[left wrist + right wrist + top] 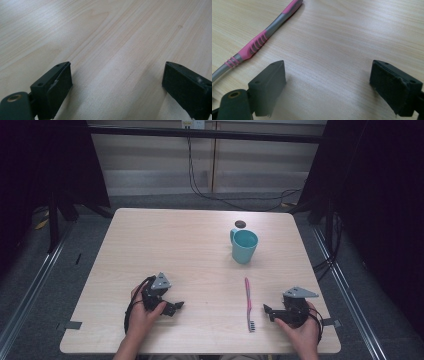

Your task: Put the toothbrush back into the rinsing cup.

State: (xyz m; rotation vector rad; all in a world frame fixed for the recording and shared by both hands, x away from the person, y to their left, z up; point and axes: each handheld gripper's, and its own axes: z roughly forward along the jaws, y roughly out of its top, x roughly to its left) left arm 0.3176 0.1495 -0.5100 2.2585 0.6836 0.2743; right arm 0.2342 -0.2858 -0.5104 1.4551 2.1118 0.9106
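Observation:
A pink and grey toothbrush (248, 303) lies flat near the table's front edge, bristle end toward the person. A teal mug (244, 245) stands upright farther back, right of centre. My right gripper (267, 311) rests low on the table just right of the toothbrush, open, jaws pointing left toward it. In the right gripper view the toothbrush handle (259, 41) runs past the left jaw, outside the gap of the right gripper (328, 77). My left gripper (176, 307) sits at the front left, open, with bare wood between the jaws of the left gripper (117, 76).
A small dark round object (240, 224) lies on the light wooden table (165, 245) just behind the mug. Cables hang at the back wall. Dark curtains and frame legs flank the table on both sides.

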